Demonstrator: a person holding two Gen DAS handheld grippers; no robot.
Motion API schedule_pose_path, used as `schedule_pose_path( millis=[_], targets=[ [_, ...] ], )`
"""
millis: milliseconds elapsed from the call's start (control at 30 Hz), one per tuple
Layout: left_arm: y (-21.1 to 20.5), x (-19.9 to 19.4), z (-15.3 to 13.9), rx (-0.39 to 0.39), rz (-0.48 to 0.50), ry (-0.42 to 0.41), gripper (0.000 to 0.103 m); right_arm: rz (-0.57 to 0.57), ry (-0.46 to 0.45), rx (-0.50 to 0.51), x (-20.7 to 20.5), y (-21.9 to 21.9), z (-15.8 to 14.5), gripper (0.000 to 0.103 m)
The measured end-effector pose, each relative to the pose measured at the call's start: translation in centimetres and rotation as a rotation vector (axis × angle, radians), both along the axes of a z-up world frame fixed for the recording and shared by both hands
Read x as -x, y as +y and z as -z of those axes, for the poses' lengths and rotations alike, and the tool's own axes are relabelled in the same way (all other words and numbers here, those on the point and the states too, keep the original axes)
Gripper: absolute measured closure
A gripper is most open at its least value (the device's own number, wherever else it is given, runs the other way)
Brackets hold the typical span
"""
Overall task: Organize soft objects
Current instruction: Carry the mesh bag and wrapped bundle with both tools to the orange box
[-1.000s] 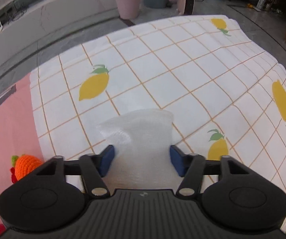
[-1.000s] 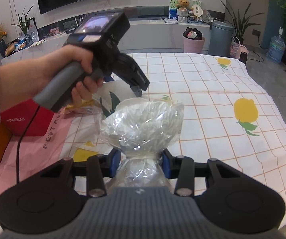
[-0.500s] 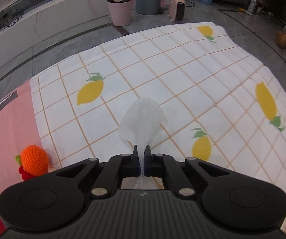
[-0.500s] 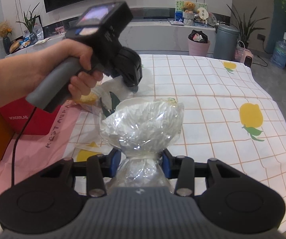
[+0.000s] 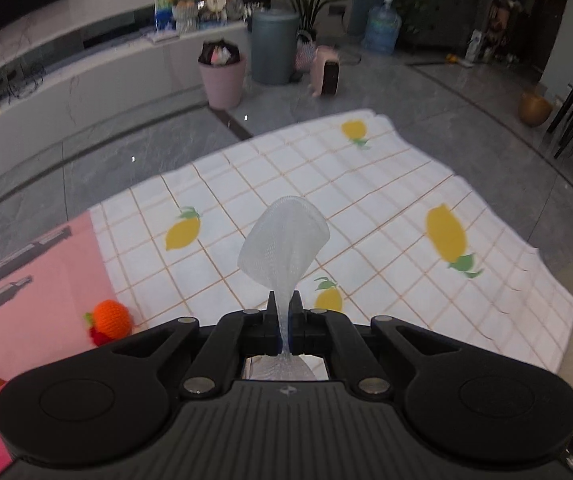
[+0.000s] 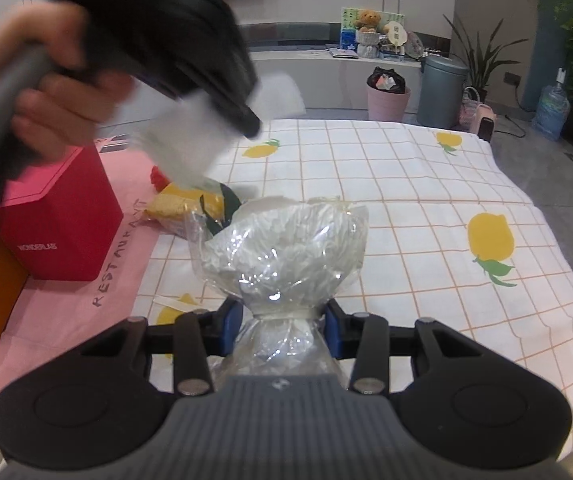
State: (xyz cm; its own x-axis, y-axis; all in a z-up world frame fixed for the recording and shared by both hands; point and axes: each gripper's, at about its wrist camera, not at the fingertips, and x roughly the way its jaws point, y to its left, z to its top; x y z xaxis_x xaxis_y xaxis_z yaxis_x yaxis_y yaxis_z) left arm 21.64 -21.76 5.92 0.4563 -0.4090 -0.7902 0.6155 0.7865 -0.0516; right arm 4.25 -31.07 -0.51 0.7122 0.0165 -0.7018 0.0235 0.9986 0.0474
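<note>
Left wrist view: the left tongs (image 5: pixel 285 312) are clenched on a white mesh sleeve (image 5: pixel 284 244), lifted above the lemon-print cloth (image 5: pixel 386 208). Right wrist view: the right tongs (image 6: pixel 283 330) grasp the neck of a crinkled clear plastic bag (image 6: pixel 282 248) over the bench, beside a red box (image 6: pixel 60 220).

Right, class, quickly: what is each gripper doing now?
Left gripper: shut on the white mesh sleeve.
Right gripper: shut on the clear plastic bag.

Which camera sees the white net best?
The left wrist view: the white net sits sharp in mid-frame, pinched between the left tongs. The right wrist view shows the net only as a blurry white shape under the other tool.
</note>
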Motion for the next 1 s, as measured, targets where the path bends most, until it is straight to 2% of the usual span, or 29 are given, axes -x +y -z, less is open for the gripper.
schedule_pose_path(
  millis=[133,233,333,433,500,600,833,1000],
  targets=[
    [3.2,2.8,-2.7,0.032,0.028,-0.029,0.101,0.039,0.017,0.010,1.1,1.1,-0.6,0.061],
    [6.4,4.7,-4.8,0.116,0.057,0.001,0.101,0.049,-0.005,-0.011,1.8,2.2,-2.3,0.061],
    [9.3,6.6,-7.0,0.130,0.065,-0.045,0.101,0.044,-0.026,0.027,1.9,4.0,-4.3,0.061],
    [13.0,7.9,-9.1,0.177,0.064,-0.079,0.101,0.046,-0.067,0.028,1.6,5.7,-6.9,0.062],
    [15.6,8.5,-10.2,0.205,0.044,-0.103,0.101,0.037,-0.099,0.020,1.2,7.2,-8.7,0.062],
    [19.4,8.8,-11.4,0.197,0.000,-0.155,0.101,-0.004,-0.153,0.019,0.0,10.3,-11.2,0.062],
    [27.8,7.6,-11.4,0.169,-0.155,-0.196,0.101,-0.143,-0.224,0.001,-4.0,18.8,-15.1,0.062],
    [32.2,5.2,-9.1,0.131,-0.261,-0.172,0.101,-0.257,-0.221,-0.056,-8.2,24.2,-14.7,0.062]
  ],
)
